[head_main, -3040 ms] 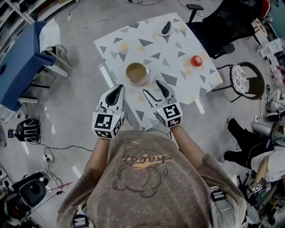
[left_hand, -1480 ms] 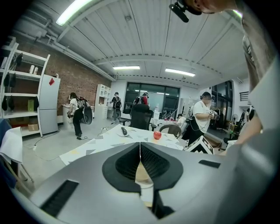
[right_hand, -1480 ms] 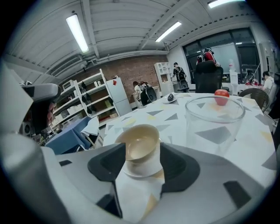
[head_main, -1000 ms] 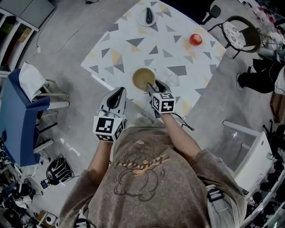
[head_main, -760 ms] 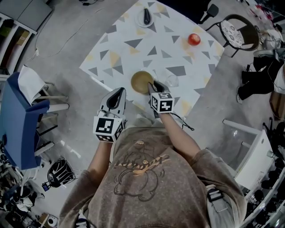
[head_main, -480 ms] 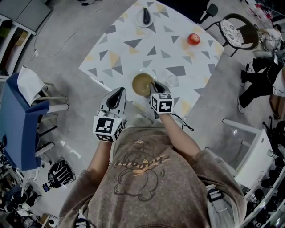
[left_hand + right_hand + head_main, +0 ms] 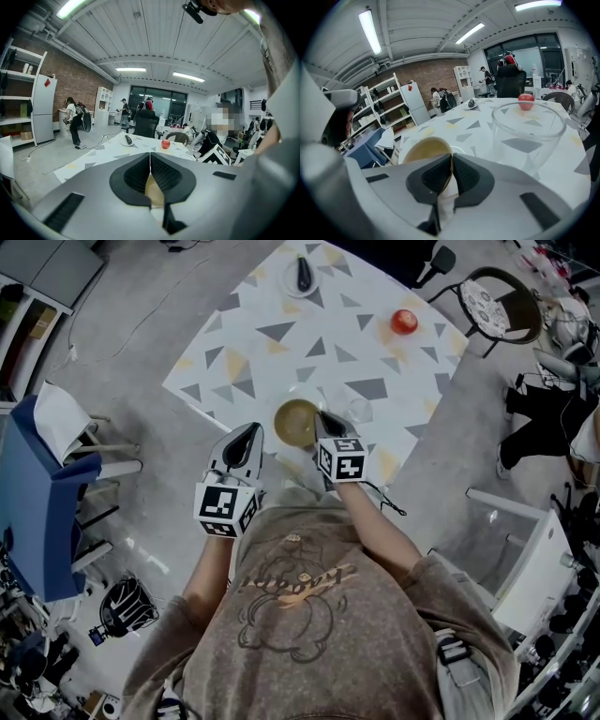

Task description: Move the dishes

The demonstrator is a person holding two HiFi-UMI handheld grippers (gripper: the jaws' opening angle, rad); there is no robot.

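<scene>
A tan bowl (image 7: pixel 292 423) stands near the front edge of the triangle-patterned table (image 7: pixel 272 352). My right gripper (image 7: pixel 321 418) is at the bowl's right rim. In the right gripper view its jaws (image 7: pixel 451 164) have just been closing and now pinch the rim of the bowl (image 7: pixel 423 151). I cannot tell whether the bowl is lifted. My left gripper (image 7: pixel 251 431) hangs off the table's front edge, left of the bowl, apart from it. Its jaws (image 7: pixel 150 161) are shut with nothing between them.
A clear glass (image 7: pixel 359 410) stands just right of the bowl, close to my right gripper. A red apple (image 7: pixel 404 322) lies at the far right, a small plate with a dark object (image 7: pixel 302 276) at the far edge. Chairs (image 7: pixel 506 306) and a blue table (image 7: pixel 37 493) surround the table.
My right gripper went from open at the table's front edge to the bowl's right rim, and its jaws closed on the rim. The left gripper stayed where it was.
</scene>
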